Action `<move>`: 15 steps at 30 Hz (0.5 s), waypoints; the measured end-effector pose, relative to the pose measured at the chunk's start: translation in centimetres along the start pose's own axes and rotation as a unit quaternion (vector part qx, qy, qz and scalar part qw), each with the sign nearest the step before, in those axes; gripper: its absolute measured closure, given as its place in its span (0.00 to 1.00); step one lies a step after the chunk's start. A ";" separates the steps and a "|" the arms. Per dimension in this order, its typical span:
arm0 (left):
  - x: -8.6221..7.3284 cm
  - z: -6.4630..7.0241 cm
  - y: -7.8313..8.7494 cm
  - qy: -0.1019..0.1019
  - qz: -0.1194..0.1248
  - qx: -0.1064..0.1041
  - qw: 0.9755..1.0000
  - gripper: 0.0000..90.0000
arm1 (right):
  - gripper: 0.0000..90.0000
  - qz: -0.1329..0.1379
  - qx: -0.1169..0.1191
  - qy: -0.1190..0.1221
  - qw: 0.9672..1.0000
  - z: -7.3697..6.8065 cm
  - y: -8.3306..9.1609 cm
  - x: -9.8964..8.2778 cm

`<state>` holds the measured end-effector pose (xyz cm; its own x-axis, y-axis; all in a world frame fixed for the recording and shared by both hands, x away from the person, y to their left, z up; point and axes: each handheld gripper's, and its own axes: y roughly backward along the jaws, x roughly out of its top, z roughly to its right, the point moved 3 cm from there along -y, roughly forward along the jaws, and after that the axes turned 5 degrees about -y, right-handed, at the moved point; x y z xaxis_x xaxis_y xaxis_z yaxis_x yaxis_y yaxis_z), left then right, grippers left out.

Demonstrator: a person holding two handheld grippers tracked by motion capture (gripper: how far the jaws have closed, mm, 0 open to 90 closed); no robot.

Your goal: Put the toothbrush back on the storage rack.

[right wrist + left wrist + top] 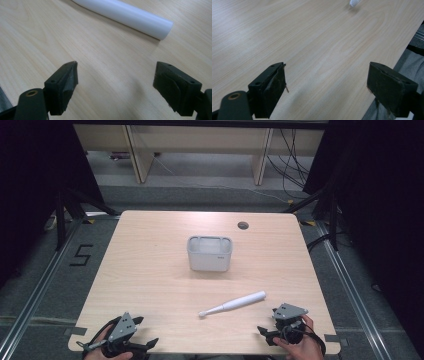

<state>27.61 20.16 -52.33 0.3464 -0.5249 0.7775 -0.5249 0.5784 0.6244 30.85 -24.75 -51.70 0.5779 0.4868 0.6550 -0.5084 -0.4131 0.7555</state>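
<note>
A: Where's the white electric toothbrush [233, 304] lying?

B: Lower middle of the high view, flat on the wooden table [150, 270], slanting from its narrow head at lower left up to its thick handle end at upper right. It lies apart from both grippers.

A: And the right gripper [275, 322]?

B: Lower right of that frame, just beside the handle end. In the right gripper view its jaws stand wide apart with bare wood between them, and the handle [130, 16] crosses the top of the frame.

A: The left gripper [142, 332]?

B: Lower left corner, also spread wide and holding nothing. The toothbrush tip [354, 2] peeks in at the top edge of its view.

A: Anything else?

B: A grey bin [210, 253] sits mid-table, well beyond the toothbrush.
</note>
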 end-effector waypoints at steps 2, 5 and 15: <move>0.0 0.0 0.0 0.002 0.001 0.000 1.000 0.16 | 0.23 0.001 0.001 0.002 1.000 0.0 0.0 0.0; 0.0 0.0 0.0 0.002 0.000 0.001 1.000 0.16 | 0.23 0.009 0.000 0.002 1.000 0.0 0.0 0.2; 0.1 0.2 -0.1 0.015 0.013 -0.005 1.000 0.16 | 0.23 0.016 0.005 0.010 1.000 -0.1 0.3 0.9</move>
<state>27.55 19.88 -52.36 0.3562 -0.4903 0.7954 -0.5260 0.5983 0.6044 31.12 -24.36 -50.92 0.5487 0.4875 0.6792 -0.5201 -0.4371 0.7338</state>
